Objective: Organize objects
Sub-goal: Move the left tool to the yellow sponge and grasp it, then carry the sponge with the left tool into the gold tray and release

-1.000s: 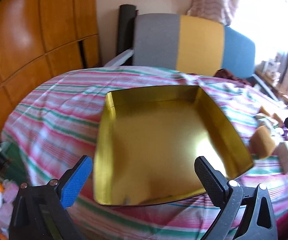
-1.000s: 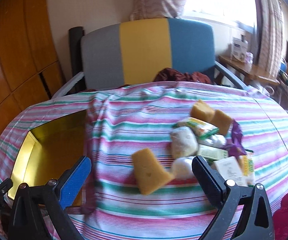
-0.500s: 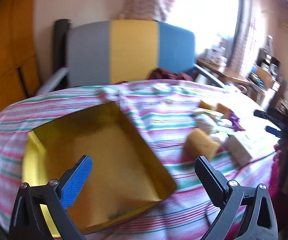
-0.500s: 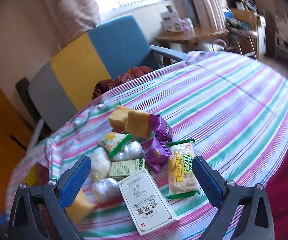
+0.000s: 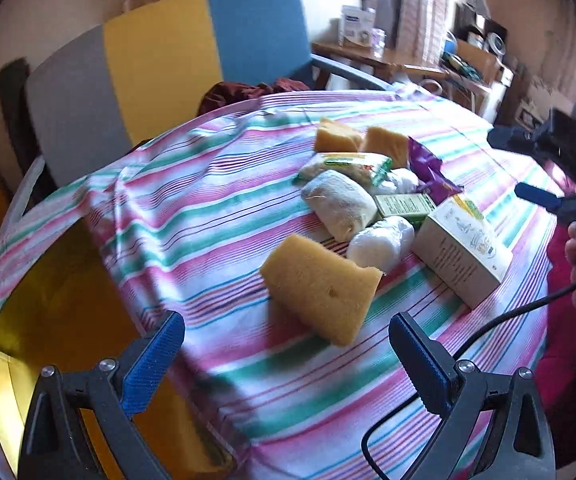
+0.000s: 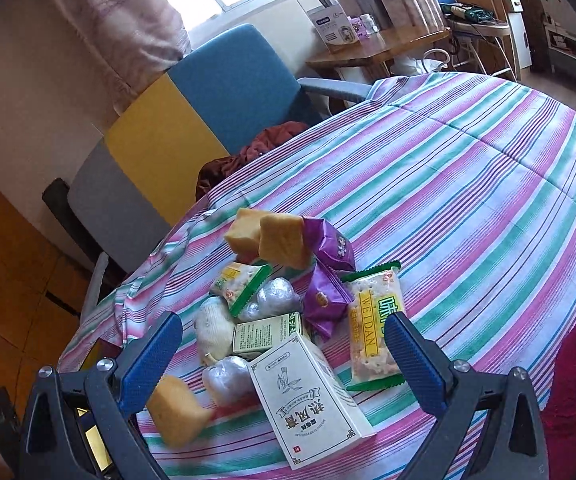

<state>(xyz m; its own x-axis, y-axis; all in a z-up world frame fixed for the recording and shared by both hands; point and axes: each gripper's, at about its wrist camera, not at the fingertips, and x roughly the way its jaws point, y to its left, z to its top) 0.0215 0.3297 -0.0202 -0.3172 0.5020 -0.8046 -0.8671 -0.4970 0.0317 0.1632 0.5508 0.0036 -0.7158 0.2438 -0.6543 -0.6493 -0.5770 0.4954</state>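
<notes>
A pile of small objects lies on the striped tablecloth point(image 5: 215, 216). A yellow sponge point(image 5: 320, 286) lies nearest my left gripper point(image 5: 285, 346), which is open and empty just in front of it. A white box point(image 6: 312, 396) lies between the fingers of my right gripper point(image 6: 281, 344), which is open and empty above it. The box also shows in the left wrist view point(image 5: 462, 250). A gold tin tray point(image 5: 59, 320) sits at the left. Two more sponges point(image 6: 267, 234), purple packets point(image 6: 328, 276), a green-edged cracker pack point(image 6: 374, 332) and white wrapped buns point(image 5: 340, 204) fill the pile.
A grey, yellow and blue chair point(image 5: 159, 64) stands behind the table. A dark red cloth point(image 6: 255, 150) lies on its seat. A wooden side table point(image 6: 376, 46) with boxes stands by the window. The right gripper and the hand holding it show at the right of the left wrist view point(image 5: 556, 168).
Both grippers have swung right from the gold tray toward the pile. The left one now faces the near sponge; the right one has come closer over the white box.
</notes>
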